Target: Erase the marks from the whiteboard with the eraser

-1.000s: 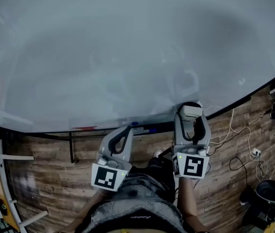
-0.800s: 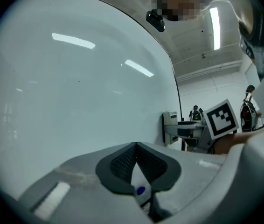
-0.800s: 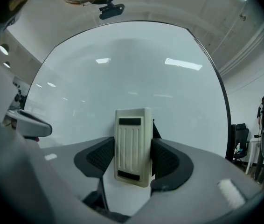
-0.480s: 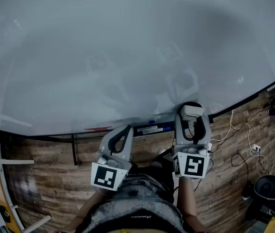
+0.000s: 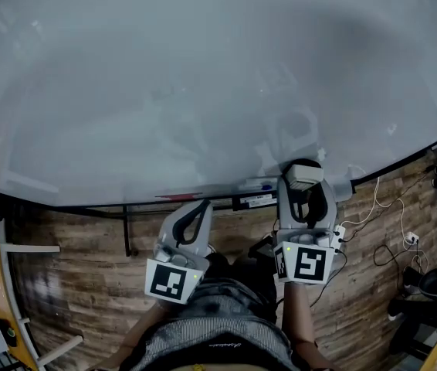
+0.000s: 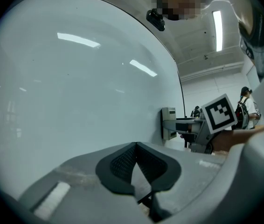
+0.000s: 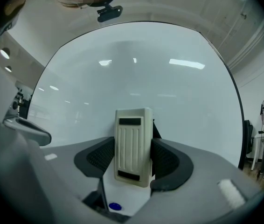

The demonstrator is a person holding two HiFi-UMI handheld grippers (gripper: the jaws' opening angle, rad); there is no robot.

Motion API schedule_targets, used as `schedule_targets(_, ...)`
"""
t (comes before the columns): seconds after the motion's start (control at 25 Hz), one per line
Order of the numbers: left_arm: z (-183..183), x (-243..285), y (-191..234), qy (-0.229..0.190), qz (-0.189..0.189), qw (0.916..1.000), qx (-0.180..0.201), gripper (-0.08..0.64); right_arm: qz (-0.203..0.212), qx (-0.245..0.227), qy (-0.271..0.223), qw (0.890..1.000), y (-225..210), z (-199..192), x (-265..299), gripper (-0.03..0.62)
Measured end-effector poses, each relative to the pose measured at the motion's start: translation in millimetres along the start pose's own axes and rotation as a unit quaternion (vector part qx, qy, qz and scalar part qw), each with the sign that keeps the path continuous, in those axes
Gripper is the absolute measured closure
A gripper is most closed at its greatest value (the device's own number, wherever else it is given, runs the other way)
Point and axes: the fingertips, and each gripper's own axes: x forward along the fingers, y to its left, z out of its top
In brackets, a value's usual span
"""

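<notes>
We hold the cream eraser (image 7: 133, 146) upright in the right gripper (image 5: 303, 178), whose jaws are clamped on its two sides. It sits at the lower part of the whiteboard (image 5: 203, 76), just above the bottom edge. Its wiping face is turned away from us. The left gripper (image 6: 135, 146) hangs below the board edge with its jaw tips touching and nothing between them. Glare and reflections keep us from making out any marks.
</notes>
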Motion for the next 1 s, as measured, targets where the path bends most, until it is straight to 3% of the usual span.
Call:
schedule_targets(0.16, -2.2, -12.3, 4.0, 0.002, 0.014, 0.9999, -0.002, 0.557, -0.008, 0.009, -0.004, 1.0, -5.8, -1.2, -0.6, 0.339)
schedule_targets(0.36, -12.2, -31.0, 31.1, -0.004, 0.031, 0.9995, -0.007, 0.557, 0.009, 0.004, 0.002, 1.0, 22.7, -8.5, 5.3, 0.337)
schedule_targets(0.68, 0.0, -15.7, 30.0, 0.002, 0.066, 0.9977, -0.014, 0.557, 0.045, 0.003, 0.013, 0.999, 21.6, -6.7, 6.5, 0.336)
schedule_targets(1.0, 13.2, 3.2, 10.1, -0.013, 0.068, 0.9976, 0.009, 0.557, 0.074, 0.004, 0.006, 0.997, 20.7, -6.5, 6.7, 0.336)
